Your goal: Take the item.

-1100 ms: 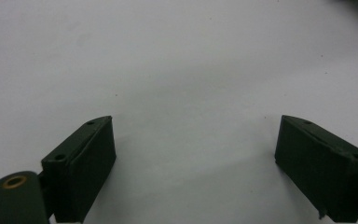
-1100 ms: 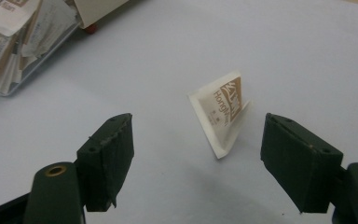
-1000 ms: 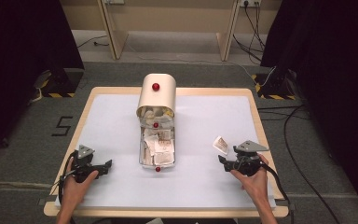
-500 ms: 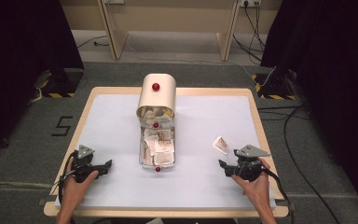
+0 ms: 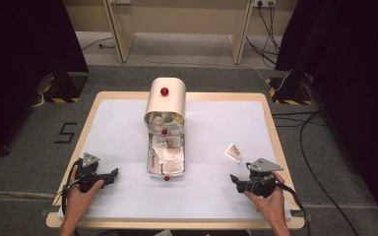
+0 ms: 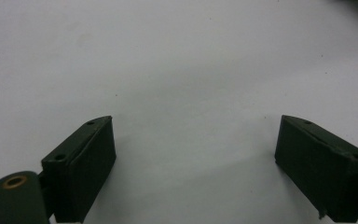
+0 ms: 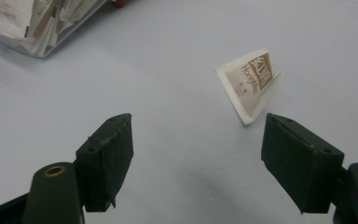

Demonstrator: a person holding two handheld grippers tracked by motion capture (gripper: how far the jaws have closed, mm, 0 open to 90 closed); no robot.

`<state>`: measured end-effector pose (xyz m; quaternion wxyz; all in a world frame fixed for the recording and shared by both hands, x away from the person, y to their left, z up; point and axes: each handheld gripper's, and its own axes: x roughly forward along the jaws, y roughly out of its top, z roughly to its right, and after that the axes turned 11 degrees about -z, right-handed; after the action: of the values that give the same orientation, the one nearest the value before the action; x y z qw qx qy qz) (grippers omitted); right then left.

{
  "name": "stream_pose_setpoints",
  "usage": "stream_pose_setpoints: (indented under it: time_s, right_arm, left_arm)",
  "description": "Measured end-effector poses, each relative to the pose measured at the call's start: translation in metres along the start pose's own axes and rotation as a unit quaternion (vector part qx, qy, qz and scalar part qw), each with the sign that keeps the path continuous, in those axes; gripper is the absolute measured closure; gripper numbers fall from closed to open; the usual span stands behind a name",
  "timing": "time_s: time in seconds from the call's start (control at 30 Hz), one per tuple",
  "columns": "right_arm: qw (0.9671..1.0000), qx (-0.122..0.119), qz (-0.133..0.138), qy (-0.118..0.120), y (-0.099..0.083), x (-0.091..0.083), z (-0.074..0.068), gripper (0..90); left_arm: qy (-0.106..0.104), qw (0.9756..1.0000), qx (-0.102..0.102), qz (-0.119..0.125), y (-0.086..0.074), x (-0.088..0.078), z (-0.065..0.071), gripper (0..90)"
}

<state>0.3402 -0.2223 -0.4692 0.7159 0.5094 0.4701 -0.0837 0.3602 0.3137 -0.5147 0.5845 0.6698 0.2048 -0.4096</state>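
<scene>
Covering wooden table — white sheet; grey floor.

A lab: black curtains (both sides), hazard-taped stands, floor cables.

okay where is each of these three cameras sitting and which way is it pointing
High view: above the near edge, facing forward and down on the table; forearms, left gripper, right gripper.
Left gripper view: looks along its open jaws at bare tabletop.
Right gripper view: looks along its open jaws.
Shared by high and right gripper views: sachet, tray.
</scene>
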Motion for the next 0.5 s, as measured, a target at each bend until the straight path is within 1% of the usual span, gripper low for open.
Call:
stream_pose_setpoints:
  time_s: [0.27,0.43,0.5]
  right_arm:
    - [0.9999,-0.004,-0.014,0.006,-0.006,0.001,-0.008,25.5]
    - [0.9996,-0.01,-0.024,0.005,-0.009,0.001,-0.012,25.3]
    - [0.9997,0.0,-0.02,0.014,-0.012,0.001,-0.012,25.9]
  left_arm:
    - [0.0,1.0,0.0,0.0,0.0,0.0,0.0,11.4]
    - [0.0,1.0,0.0,0.0,0.0,0.0,0.0,11.4]
    - [0.0,1.0,0.0,0.0,0.0,0.0,0.0,11.4]
